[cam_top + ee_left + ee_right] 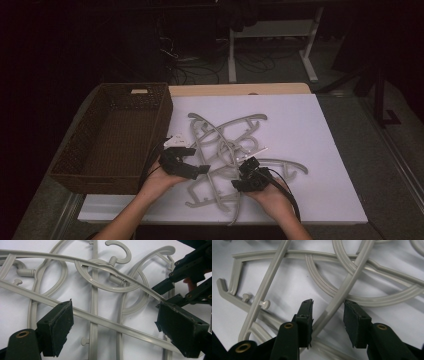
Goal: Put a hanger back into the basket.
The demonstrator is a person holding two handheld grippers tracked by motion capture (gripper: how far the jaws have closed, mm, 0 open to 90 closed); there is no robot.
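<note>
Directly between the right gripper's (pixel 328 315) parted jaws, untouched, a hanger bar (pixel 342 293) slants away up-right; the left gripper (pixel 113 325) gapes wide over another bar (pixel 100 320).

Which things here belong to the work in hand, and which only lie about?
In the work:
- grey hangers, tangled pile
- left gripper, open over them
- right gripper, a hanger bar between its jaws

Lying about:
- wicker basket
- cables on the floor

Both grippers (pixel 200 167) (pixel 248 162) low, jaws apart
</note>
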